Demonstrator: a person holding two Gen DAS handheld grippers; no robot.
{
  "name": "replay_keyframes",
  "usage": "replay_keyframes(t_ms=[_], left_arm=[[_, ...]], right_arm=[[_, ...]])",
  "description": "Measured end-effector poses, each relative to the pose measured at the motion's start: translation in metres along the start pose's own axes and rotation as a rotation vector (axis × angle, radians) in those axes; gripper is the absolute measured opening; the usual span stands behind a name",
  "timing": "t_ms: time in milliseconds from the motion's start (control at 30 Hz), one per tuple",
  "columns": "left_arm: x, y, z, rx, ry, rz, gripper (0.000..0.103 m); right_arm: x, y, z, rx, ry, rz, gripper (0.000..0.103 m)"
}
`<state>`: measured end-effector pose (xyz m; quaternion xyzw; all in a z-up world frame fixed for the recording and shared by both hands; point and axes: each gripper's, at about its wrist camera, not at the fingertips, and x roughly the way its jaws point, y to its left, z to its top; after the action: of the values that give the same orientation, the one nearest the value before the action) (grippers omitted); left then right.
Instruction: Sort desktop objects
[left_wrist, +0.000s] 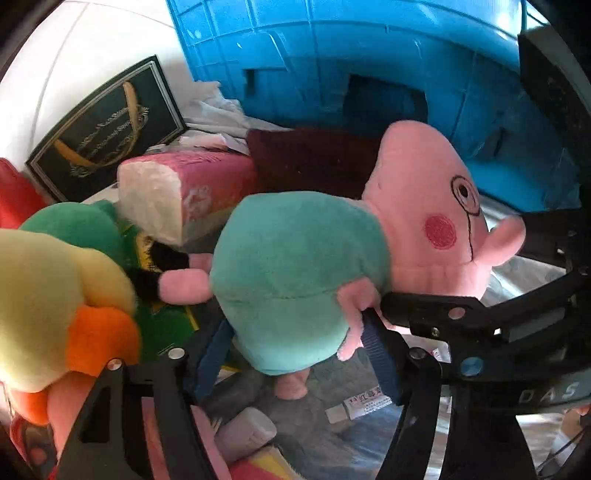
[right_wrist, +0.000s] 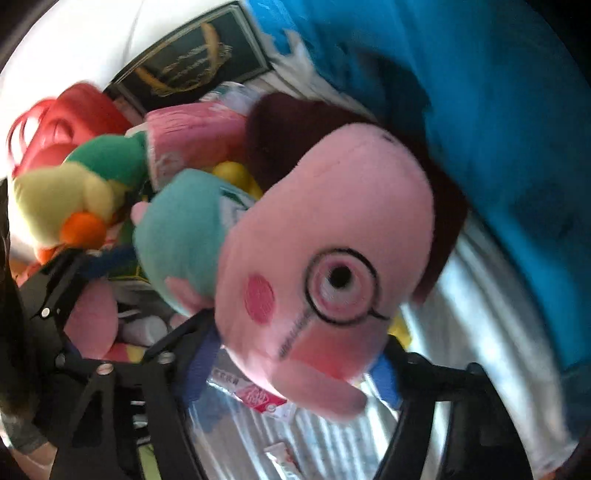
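My left jaws are closed on the pig plush (left_wrist: 295, 258): the blue ribbed pads (left_wrist: 380, 354) sit against either side of its soft teal belly, the right-hand one also touching a stubby pink arm. The plush lies tilted across the view, with its fleecy pink head up to the right, a stitched ring around the eye and a red cheek patch. Close on the left bulges a second plush toy (left_wrist: 48, 295) in yellow, green and orange pile. Behind it are a crinkly pink tissue pack (left_wrist: 207, 184), a dark flat box (left_wrist: 107, 129) with gilt lettering and a maroon cloth (left_wrist: 314, 158). The ribbed wall of a blue plastic crate (left_wrist: 369, 55) closes off the far side. Clutter is packed in underneath, so I have little room.

In the blurred right wrist view, my right jaws grip the same plush by its head, which swells out between the pads (right_wrist: 201, 365) on both sides. Shiny striped wrapping (right_wrist: 480, 332) lies below, and the crate's wall stands just beside on the right. A red plastic thing (right_wrist: 74, 110) and the white table (right_wrist: 92, 37) show at the upper left.
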<state>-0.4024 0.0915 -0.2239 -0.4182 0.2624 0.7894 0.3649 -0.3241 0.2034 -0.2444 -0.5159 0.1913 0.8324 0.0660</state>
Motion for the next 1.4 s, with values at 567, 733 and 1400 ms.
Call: replay_keyframes(t_ms=[567, 733, 1400], left_arm=[[-0.127, -0.006, -0.016, -0.146, -0.133, 0.039, 0.044], [-0.106, -0.007, -0.043, -0.233, -0.077, 0.034, 0.084], [-0.032, -0.054, -0.055, -0.253, 0.031, -0.041, 0.077]], right_arm=[[-0.127, 0.016, -0.028, -0.094, -0.087, 0.077, 0.046], [-0.108, -0.03, -0.07, -0.011, -0.028, 0.011, 0.073], [-0.029, -0.045, -0.06, -0.134, 0.049, 0.122, 0.089]])
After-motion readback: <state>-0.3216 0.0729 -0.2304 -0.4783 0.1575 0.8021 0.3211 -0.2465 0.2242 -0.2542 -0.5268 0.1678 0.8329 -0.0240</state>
